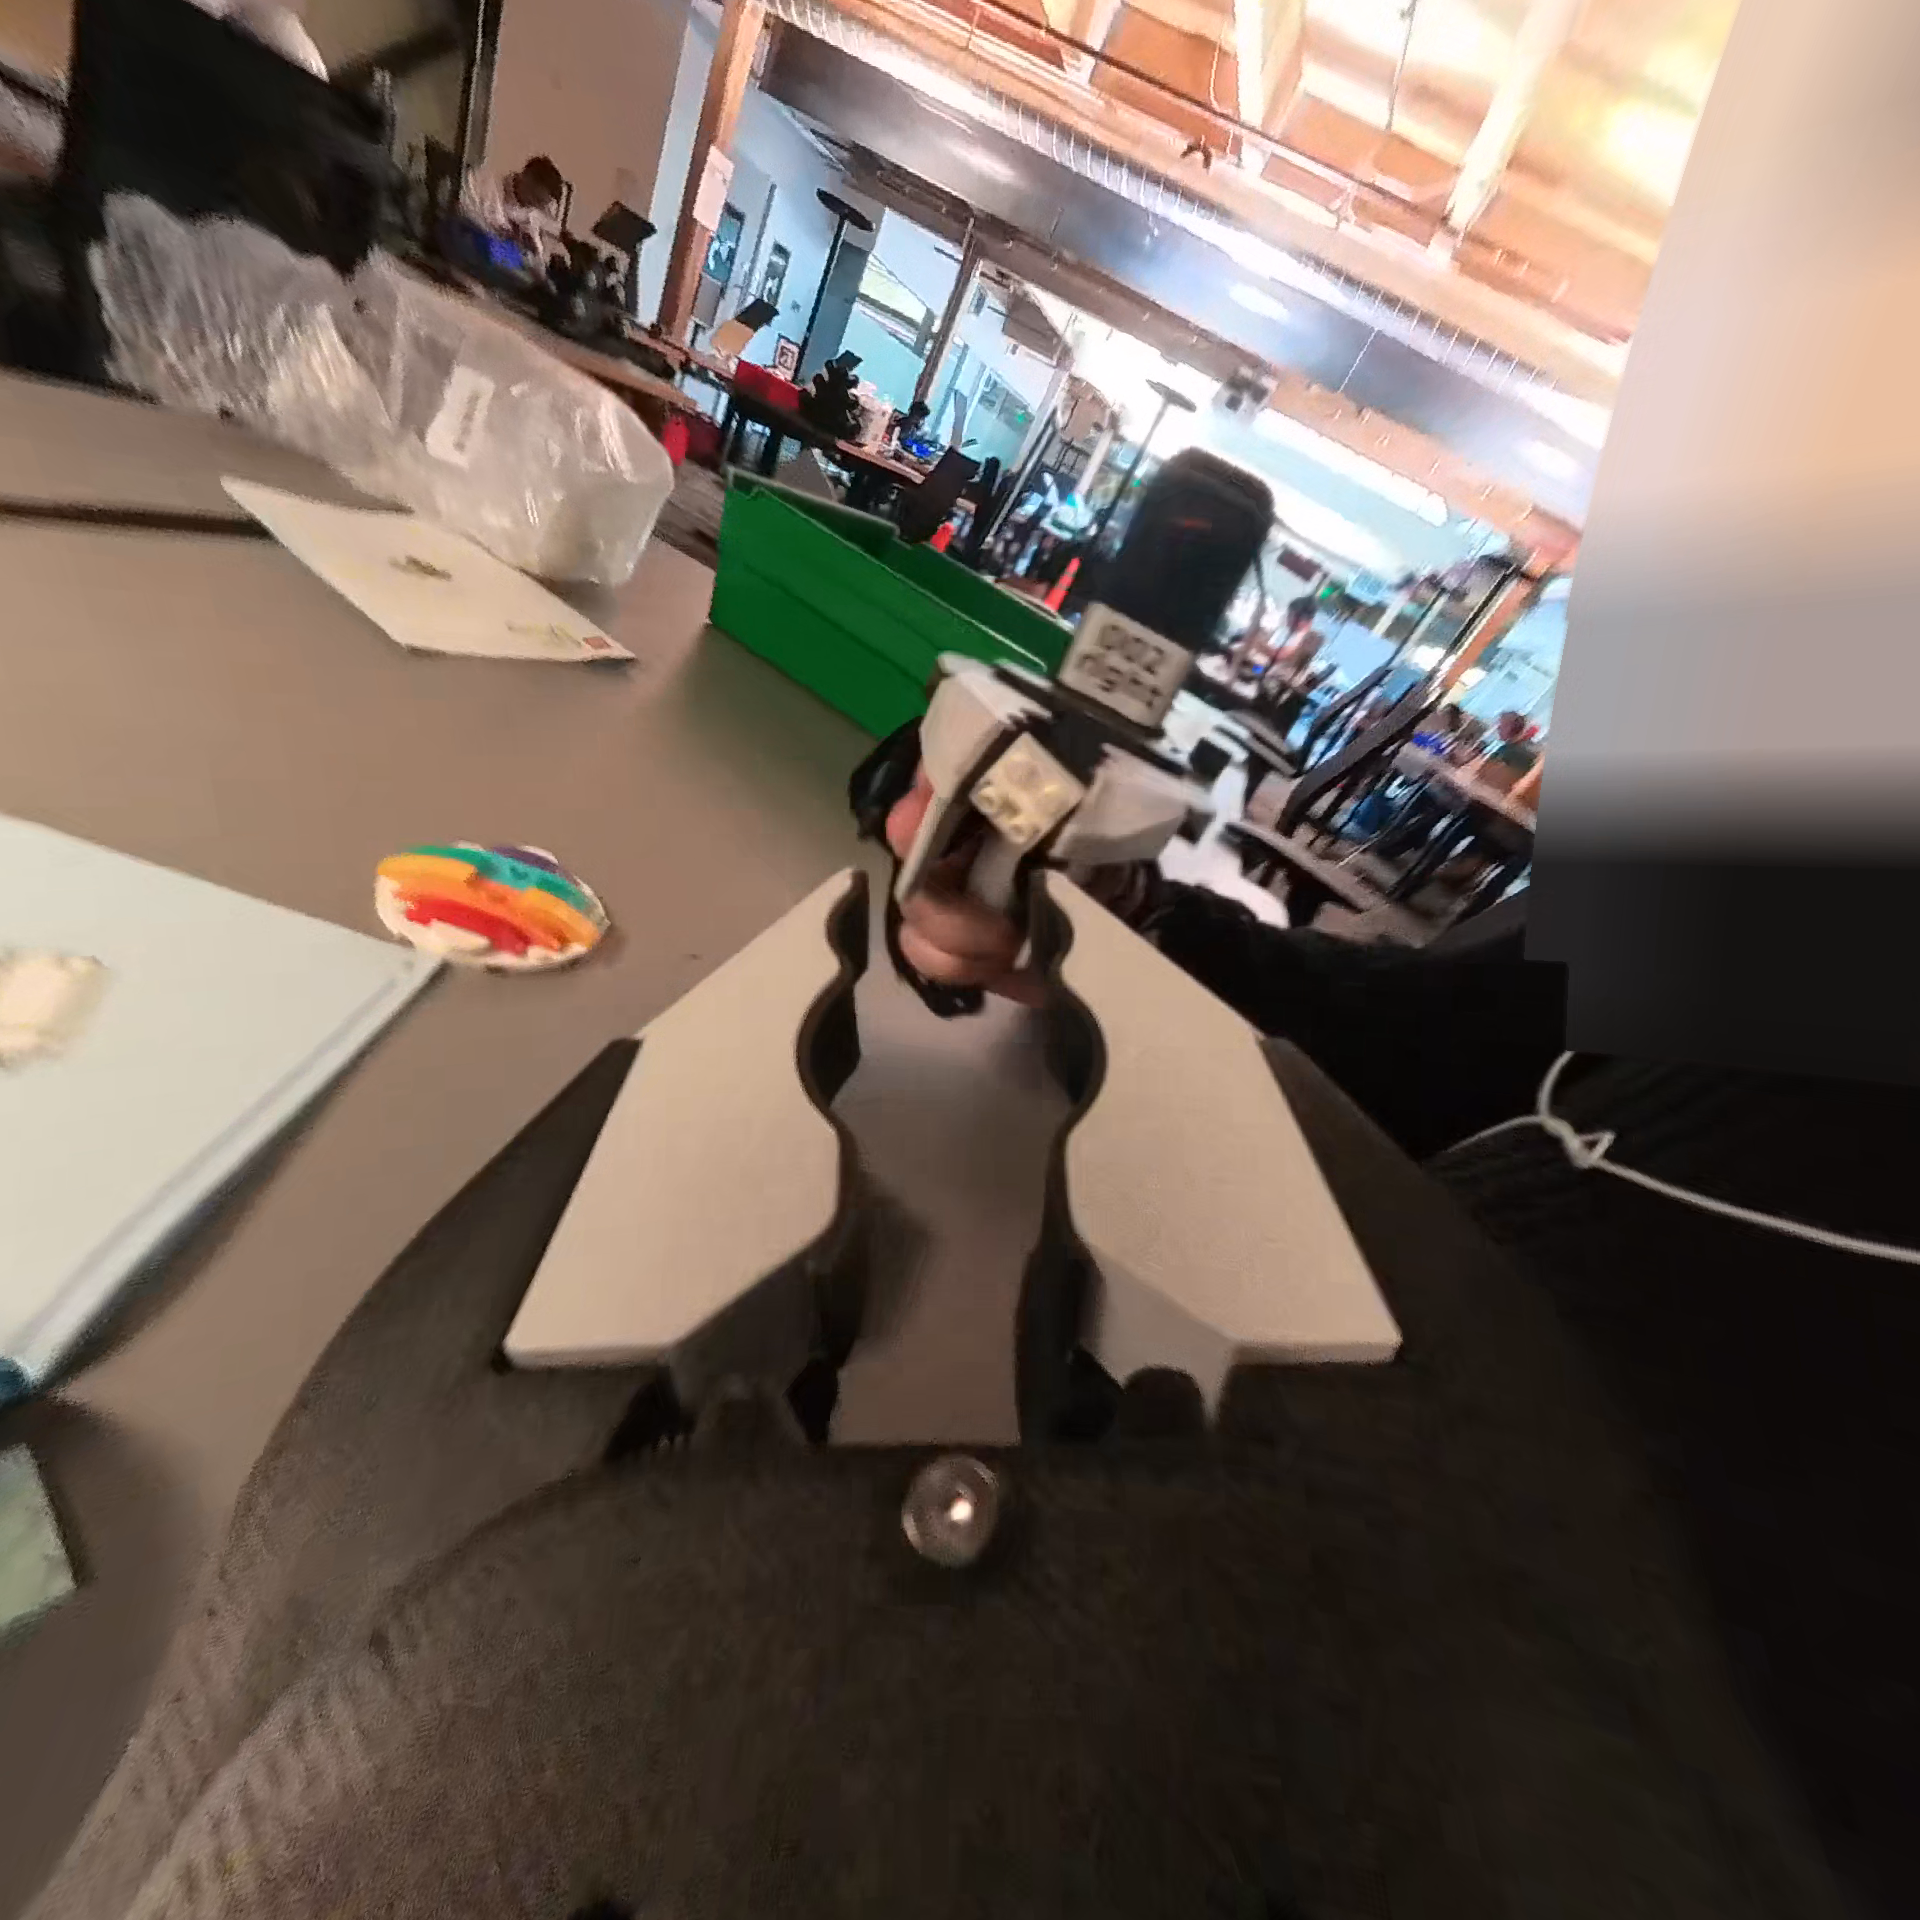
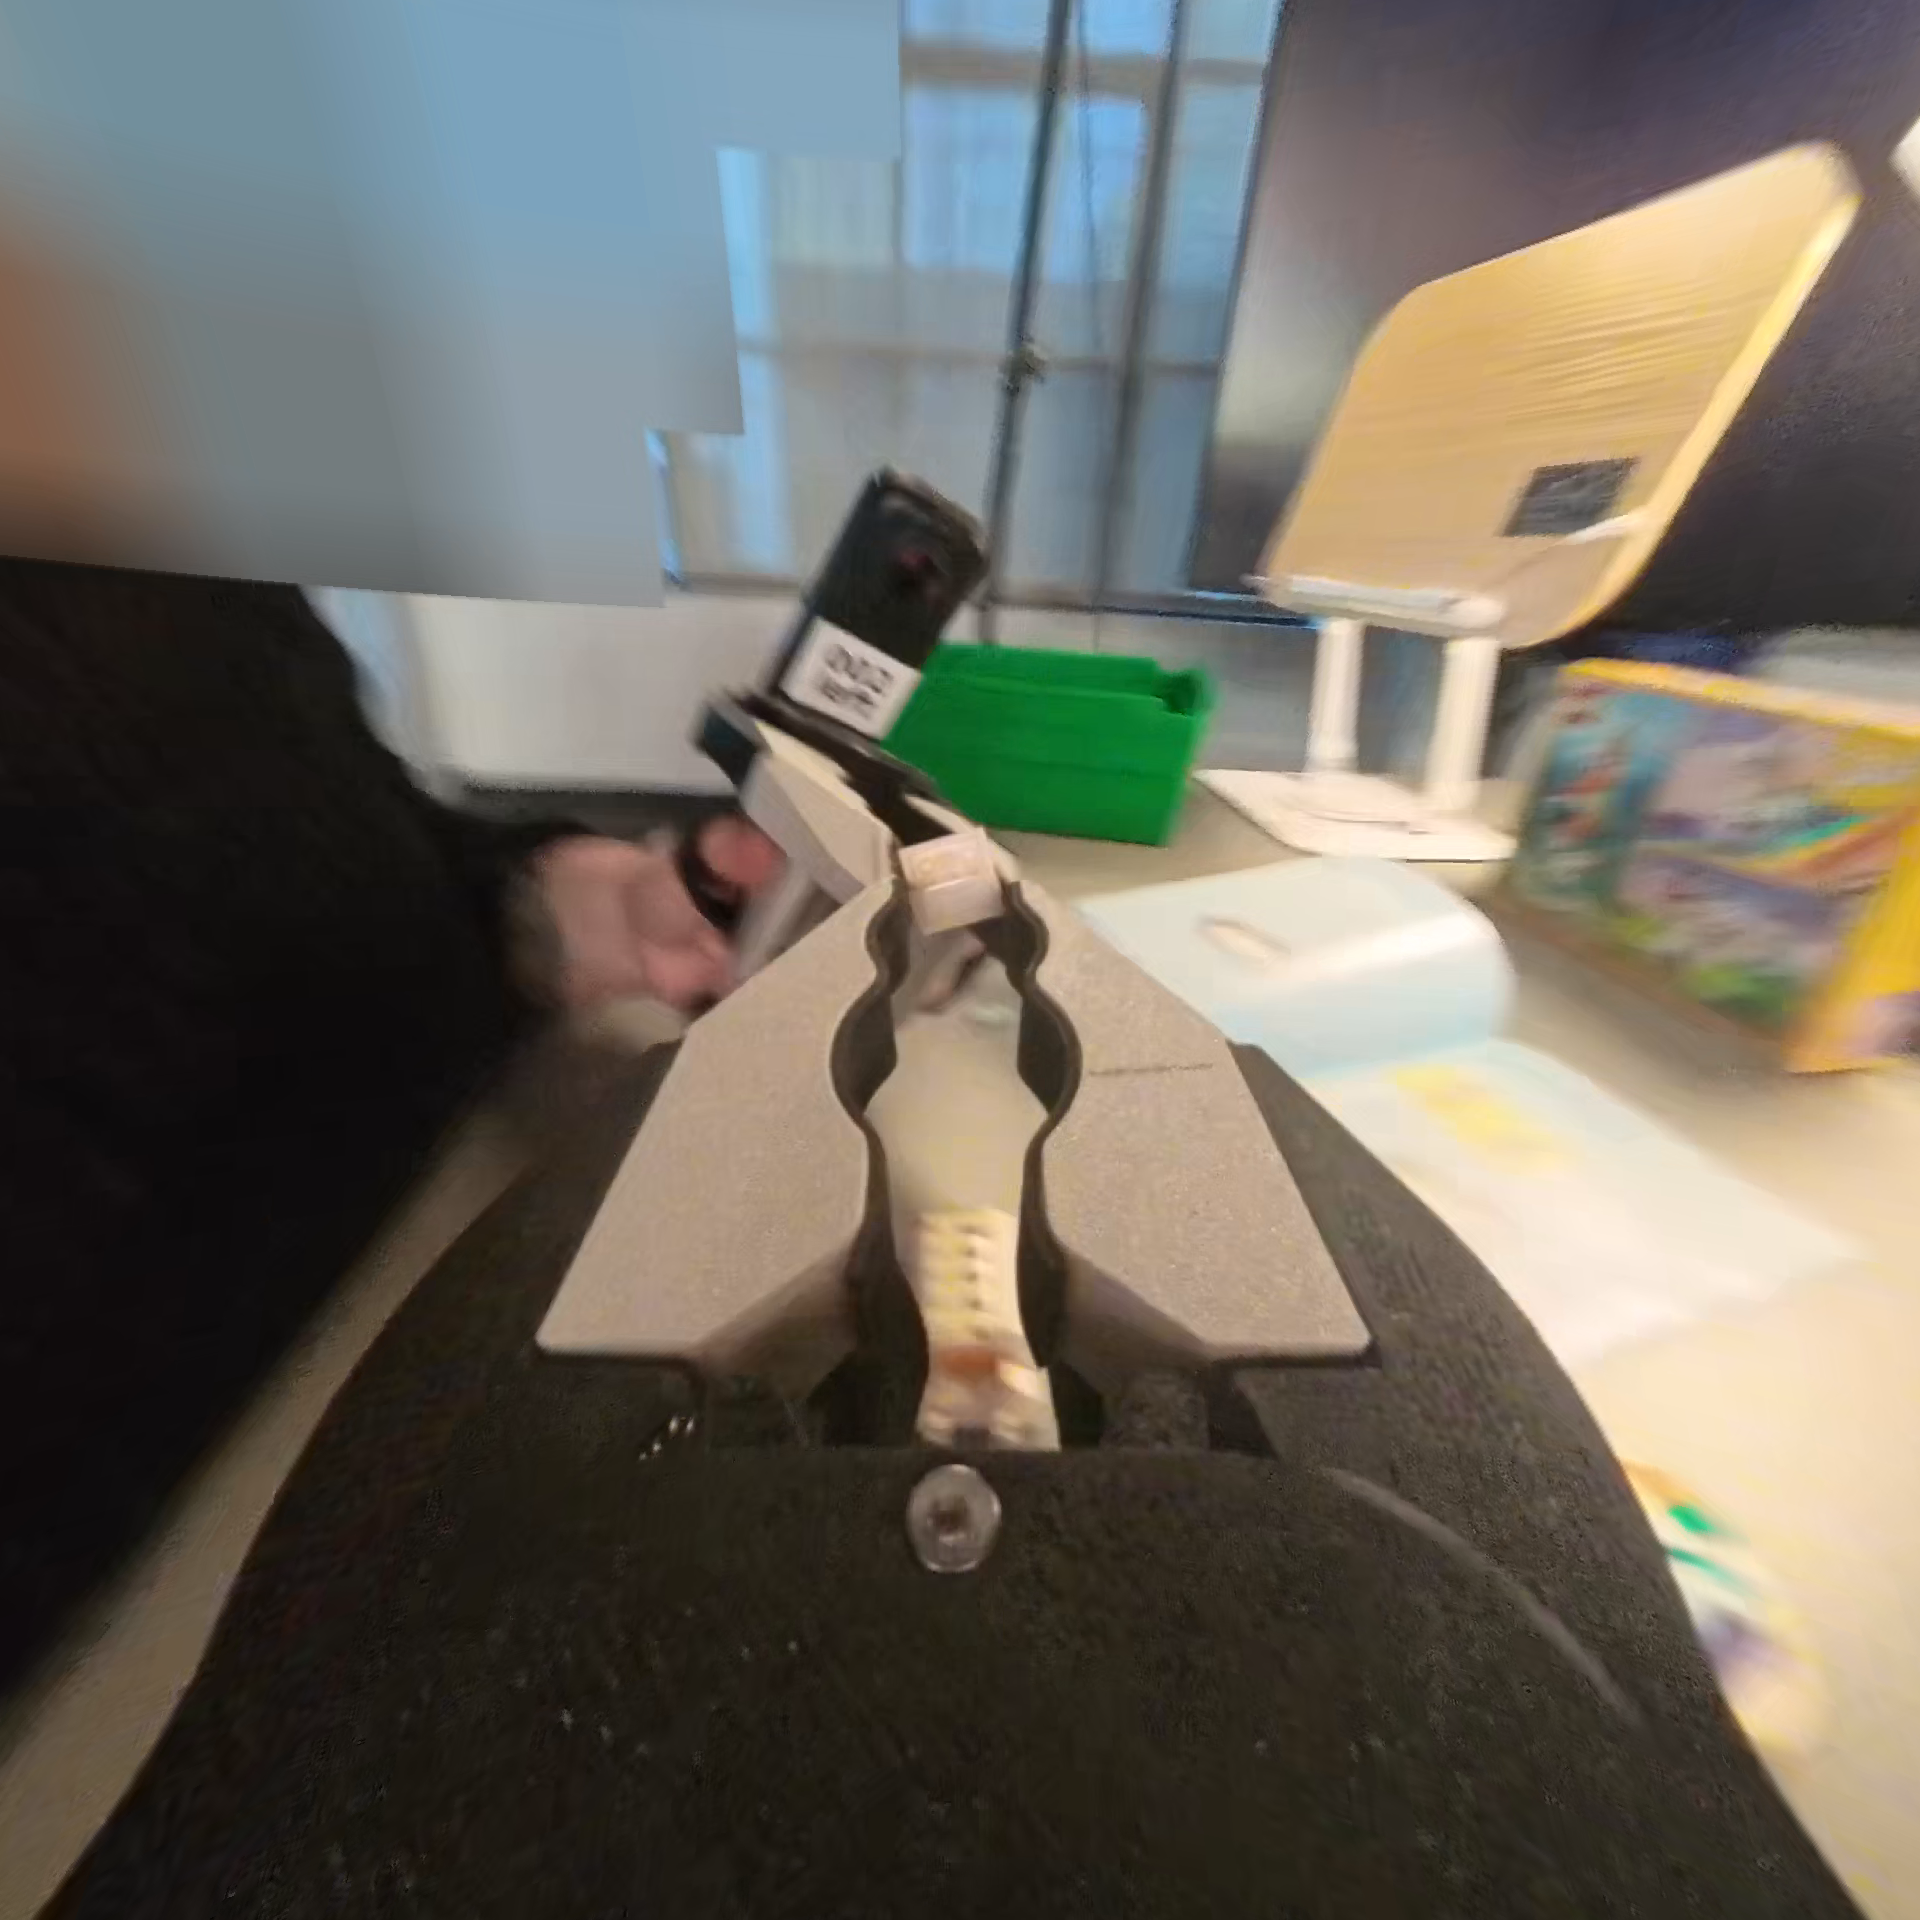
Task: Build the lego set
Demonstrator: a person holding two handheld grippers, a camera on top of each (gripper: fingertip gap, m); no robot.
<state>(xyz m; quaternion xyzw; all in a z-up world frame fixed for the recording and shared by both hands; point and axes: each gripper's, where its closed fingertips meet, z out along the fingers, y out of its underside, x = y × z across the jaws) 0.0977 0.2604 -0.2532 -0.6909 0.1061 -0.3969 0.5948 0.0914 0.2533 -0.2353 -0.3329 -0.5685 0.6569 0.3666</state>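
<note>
My right gripper (image 2: 948,902) is shut on a small white Lego brick (image 2: 951,881) at its fingertips and holds it in the air. My left gripper (image 1: 948,896) is open and empty, pointing at the right gripper (image 1: 1016,831), which faces it with the white brick (image 1: 1023,795) in its jaws. In the right wrist view the left gripper (image 2: 878,842) is just beyond the brick, its fingertips close to it. A round rainbow Lego build (image 1: 488,906) lies on the grey table (image 1: 675,748) to the left. Both views are blurred.
A green bin (image 1: 831,613) stands at the table's far edge, also in the right wrist view (image 2: 1049,748). A light blue booklet (image 1: 177,1091), a white booklet (image 1: 426,582) and a plastic bag (image 1: 436,405) lie to the left. A colourful Lego box (image 2: 1714,852) stands to the right. Left and right tips are no more than a few centimetres apart.
</note>
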